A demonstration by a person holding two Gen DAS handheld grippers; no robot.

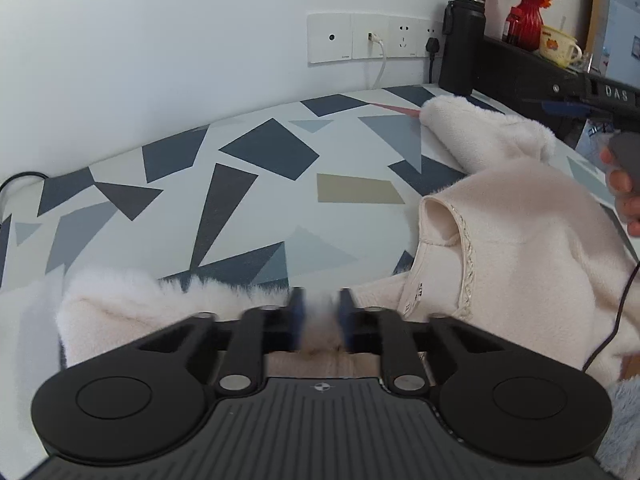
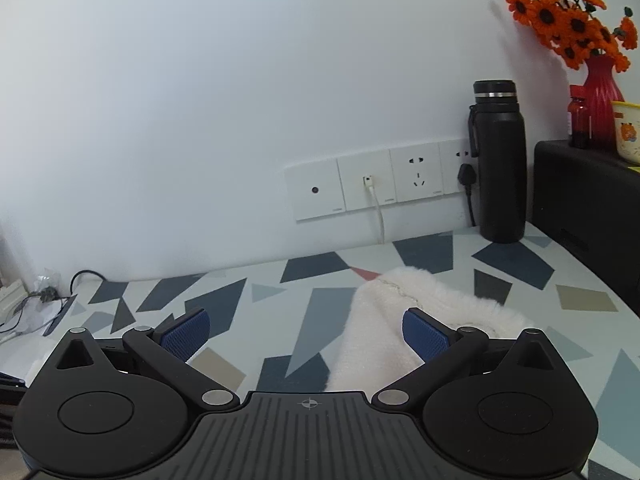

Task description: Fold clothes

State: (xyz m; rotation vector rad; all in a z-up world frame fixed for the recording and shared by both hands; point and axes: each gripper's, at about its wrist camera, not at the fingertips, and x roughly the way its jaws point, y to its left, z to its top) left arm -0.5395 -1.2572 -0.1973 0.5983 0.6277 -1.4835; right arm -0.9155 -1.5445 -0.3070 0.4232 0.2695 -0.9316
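Note:
A cream fleece garment (image 1: 520, 232) lies on the table with a geometric grey and blue pattern (image 1: 260, 200), neckline up and one sleeve stretched toward the back wall. My left gripper (image 1: 322, 304) is shut on the garment's fluffy cuff (image 1: 160, 300) at the near edge, with fleece pinched between its blue pads. In the right wrist view my right gripper (image 2: 306, 334) stands wide open above the table (image 2: 320, 280), nothing between its fingers. The end of the cream sleeve (image 2: 380, 320) lies just beyond and below its right finger. A person's hand (image 1: 624, 184) shows at the right edge.
A black bottle (image 2: 500, 160) stands at the back by the wall sockets (image 2: 380, 188), with plugged cables. A black box (image 2: 588, 200) at the right carries a red vase of orange flowers (image 2: 598, 92) and a mug (image 1: 558, 44). Loose cables (image 2: 40, 300) lie at the far left.

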